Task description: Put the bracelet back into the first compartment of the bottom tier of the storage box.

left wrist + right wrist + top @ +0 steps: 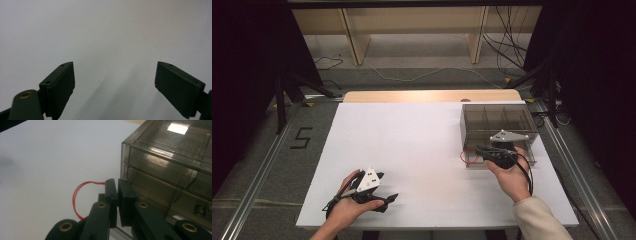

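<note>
At the box's (498,121) near left corner, the right gripper (117,195) pinches a red wire (76,195).
Its jaws are closed on the loop, which lies on the white table (412,150); near left, the left gripper (384,192) rests open, holding nothing.

Right gripper (117,195) jaws sit just left of the drawer box (175,170); wire loop (76,197) left of the jaws, on the table (50,157).

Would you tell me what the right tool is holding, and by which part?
The right tool is shut on a red wire, gripping its end beside the smoky plastic box.
</note>
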Tool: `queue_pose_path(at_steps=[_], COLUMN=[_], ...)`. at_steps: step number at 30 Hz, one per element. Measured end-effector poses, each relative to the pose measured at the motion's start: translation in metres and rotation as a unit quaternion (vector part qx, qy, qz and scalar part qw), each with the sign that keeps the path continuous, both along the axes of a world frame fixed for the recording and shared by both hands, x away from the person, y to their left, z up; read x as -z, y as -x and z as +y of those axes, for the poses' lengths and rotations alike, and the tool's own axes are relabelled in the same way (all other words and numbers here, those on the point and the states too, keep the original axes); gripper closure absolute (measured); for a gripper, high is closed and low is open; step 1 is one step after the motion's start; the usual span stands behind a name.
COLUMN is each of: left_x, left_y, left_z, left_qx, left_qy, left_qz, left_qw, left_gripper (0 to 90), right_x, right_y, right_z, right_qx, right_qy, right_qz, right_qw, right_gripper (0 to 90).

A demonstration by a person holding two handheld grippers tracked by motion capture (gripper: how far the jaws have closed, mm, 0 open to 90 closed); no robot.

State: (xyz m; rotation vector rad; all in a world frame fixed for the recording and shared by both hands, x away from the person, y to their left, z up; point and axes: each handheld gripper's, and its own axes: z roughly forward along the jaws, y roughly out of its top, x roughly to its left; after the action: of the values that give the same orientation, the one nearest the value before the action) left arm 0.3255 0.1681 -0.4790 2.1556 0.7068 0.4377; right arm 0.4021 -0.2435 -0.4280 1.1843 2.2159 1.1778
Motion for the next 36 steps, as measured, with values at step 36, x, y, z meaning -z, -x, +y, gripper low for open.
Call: queue_pose_path(at_steps=[36], left_x=[0.0], left_y=[0.0], left_z=[0.0], left_qx=[0.001], left_qy=[-0.001], left_qz=[0.0], left_qw=[1.0], left_gripper=[16.3], right_x=[0.026], right_y=[-0.021], right_z=[-0.014], right_qx=[0.061], right_qy=[0.07], right_qz=[0.016], right_qw=[0.9956], right_gripper=[87.1])
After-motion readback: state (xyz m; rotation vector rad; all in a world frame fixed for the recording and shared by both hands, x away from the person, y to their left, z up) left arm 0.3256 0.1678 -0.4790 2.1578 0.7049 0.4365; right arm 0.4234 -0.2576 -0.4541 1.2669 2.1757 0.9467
